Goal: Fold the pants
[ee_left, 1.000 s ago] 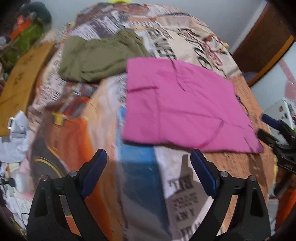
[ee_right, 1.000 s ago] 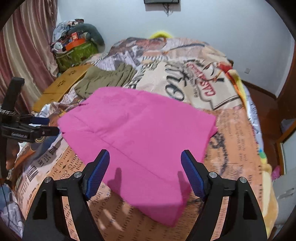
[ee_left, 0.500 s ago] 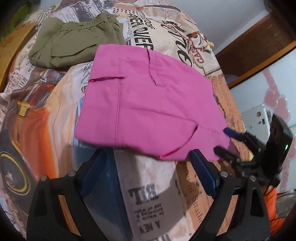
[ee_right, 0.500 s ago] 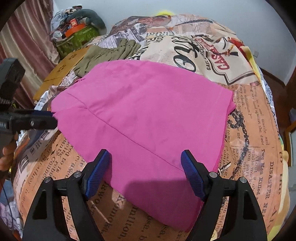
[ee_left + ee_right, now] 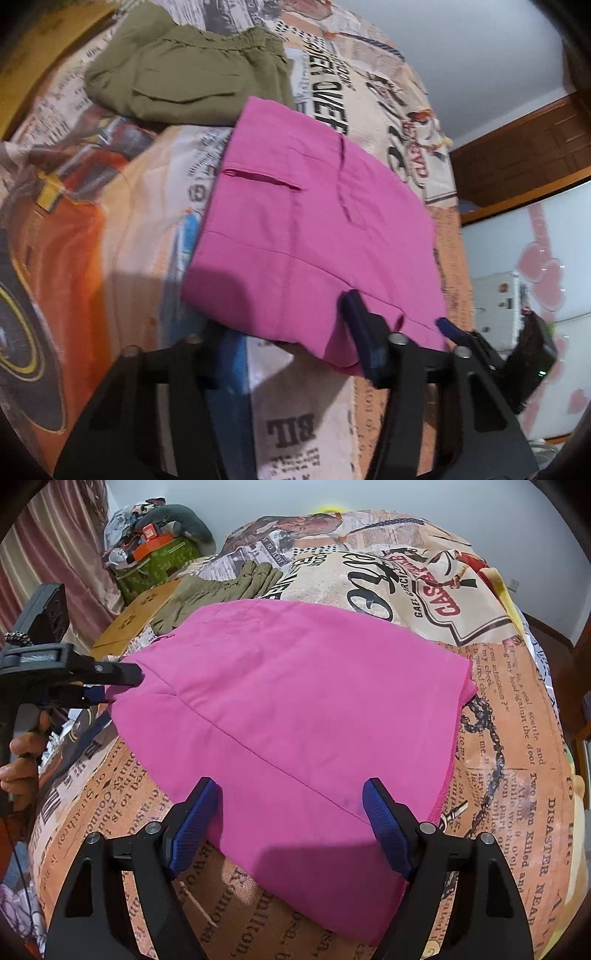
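Pants (image 5: 295,716), pink and already folded to a flat panel, lie on the bed (image 5: 517,775) beside an olive garment (image 5: 192,74). The left tongs (image 5: 288,332) straddle the near edge, one finger under the cloth, seemingly released; whether they pinch yet I cannot tell. The right tongs (image 5: 291,823) hover released over the opposite edge. Likely step: gripping both edges for 1 more fold; next, both must clench on cloth and lift together.
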`<state>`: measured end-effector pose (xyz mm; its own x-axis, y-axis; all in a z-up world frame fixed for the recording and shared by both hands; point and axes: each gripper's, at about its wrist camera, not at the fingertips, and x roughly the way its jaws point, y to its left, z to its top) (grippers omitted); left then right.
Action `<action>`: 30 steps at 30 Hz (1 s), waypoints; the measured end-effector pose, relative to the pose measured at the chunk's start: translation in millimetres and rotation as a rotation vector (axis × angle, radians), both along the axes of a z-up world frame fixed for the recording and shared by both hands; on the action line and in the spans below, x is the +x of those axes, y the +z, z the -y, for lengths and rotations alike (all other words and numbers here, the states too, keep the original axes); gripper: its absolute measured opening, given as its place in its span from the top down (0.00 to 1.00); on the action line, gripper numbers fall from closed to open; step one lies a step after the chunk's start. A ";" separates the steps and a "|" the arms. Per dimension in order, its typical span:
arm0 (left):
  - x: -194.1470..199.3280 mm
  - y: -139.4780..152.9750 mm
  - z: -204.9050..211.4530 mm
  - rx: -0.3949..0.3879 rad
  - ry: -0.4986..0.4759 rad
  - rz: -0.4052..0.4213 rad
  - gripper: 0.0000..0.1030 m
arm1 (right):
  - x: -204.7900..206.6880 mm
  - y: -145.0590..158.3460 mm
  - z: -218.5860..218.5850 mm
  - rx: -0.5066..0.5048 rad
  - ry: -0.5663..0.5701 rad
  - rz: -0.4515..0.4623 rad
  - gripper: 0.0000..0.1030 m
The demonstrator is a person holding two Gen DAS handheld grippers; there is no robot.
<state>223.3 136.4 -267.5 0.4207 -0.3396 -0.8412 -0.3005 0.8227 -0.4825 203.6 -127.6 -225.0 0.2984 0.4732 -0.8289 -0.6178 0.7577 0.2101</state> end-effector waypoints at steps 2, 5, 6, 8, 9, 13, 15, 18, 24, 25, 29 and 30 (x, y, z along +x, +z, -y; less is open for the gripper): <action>0.3 1.1 3.1 0.036 0.001 0.006 0.55 | -0.7 0.1 -0.2 -0.001 0.001 0.001 0.24; 1.3 2.7 7.6 0.093 0.010 0.011 0.61 | -1.1 0.2 -0.1 -0.002 0.005 0.003 0.23; 1.5 3.6 9.6 0.111 0.012 0.017 0.64 | -1.2 0.3 0.0 -0.002 0.006 0.004 0.23; 2.3 5.8 13.8 0.135 0.010 0.026 0.67 | -1.4 0.4 -0.1 -0.002 0.006 0.004 0.23; 2.3 6.2 15.1 0.144 0.015 0.029 0.68 | -1.5 0.4 -0.1 -0.002 0.006 0.004 0.23; -2.3 11.0 22.0 0.211 0.030 0.052 0.72 | -2.0 0.7 -0.2 -0.002 0.005 0.007 0.23; -5.6 18.0 29.1 0.280 0.017 0.076 0.75 | -3.0 2.4 -0.3 -0.005 0.003 0.017 0.23; -14.1 28.7 35.5 0.384 -0.002 0.103 0.79 | -5.4 5.1 -0.9 -0.007 0.006 0.035 0.23; -37.1 41.6 25.9 0.539 0.033 0.125 0.82 | -6.1 6.1 -0.9 0.004 0.005 0.035 0.24; -40.5 41.6 22.5 0.539 0.043 0.121 0.82 | -5.8 5.2 -0.7 0.005 0.003 0.029 0.24; -53.3 40.7 14.2 0.567 0.065 0.114 0.82 | -6.5 4.3 0.1 0.006 0.002 0.016 0.24; -56.4 42.1 16.4 0.585 0.063 0.121 0.82 | -7.7 4.8 -0.2 0.004 0.004 0.018 0.24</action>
